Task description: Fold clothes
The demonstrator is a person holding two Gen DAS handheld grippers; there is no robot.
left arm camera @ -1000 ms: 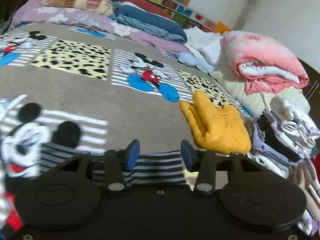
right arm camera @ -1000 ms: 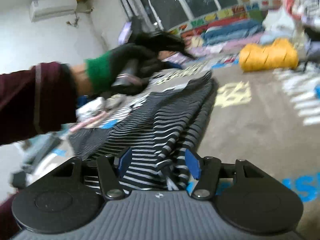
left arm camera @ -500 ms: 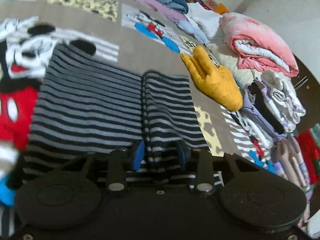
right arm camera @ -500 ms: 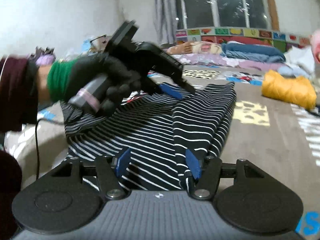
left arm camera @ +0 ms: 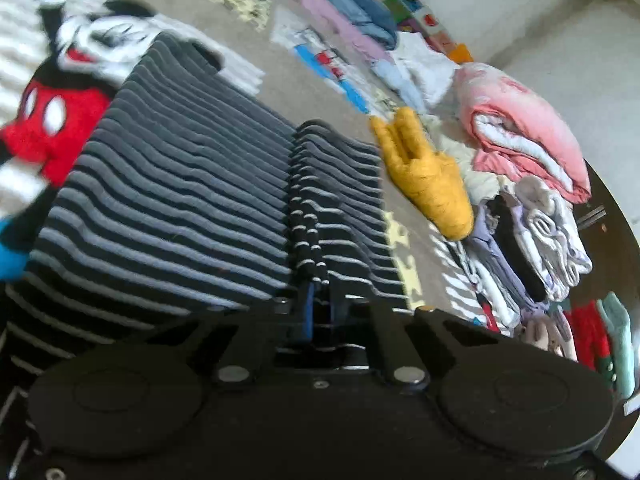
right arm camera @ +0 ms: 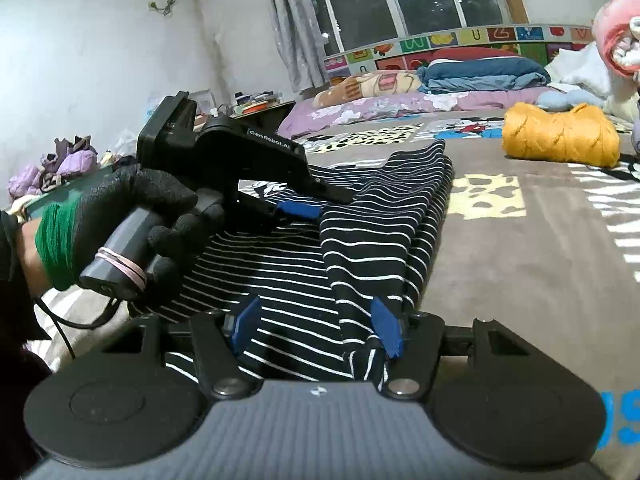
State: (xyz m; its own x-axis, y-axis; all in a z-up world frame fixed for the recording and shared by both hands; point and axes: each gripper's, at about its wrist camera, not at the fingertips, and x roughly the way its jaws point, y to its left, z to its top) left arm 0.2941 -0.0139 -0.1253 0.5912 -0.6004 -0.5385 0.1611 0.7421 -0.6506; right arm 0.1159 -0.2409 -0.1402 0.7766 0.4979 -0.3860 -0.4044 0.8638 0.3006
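Left wrist view blurred, left gripper pinching striped shirt fold, right gripper fingers wide.

Soft knit striped shirt on a fuzzy fleece blanket (matt, both).

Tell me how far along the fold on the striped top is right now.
Done: one side of the striped top already lies folded over onto its body, and a folded yellow knit sits aside on the blanket. In hand: the left gripper is shut on the folded edge; the right gripper is open over the near hem. Left: the remaining folds, plus the unsorted pile at the bed's edge.
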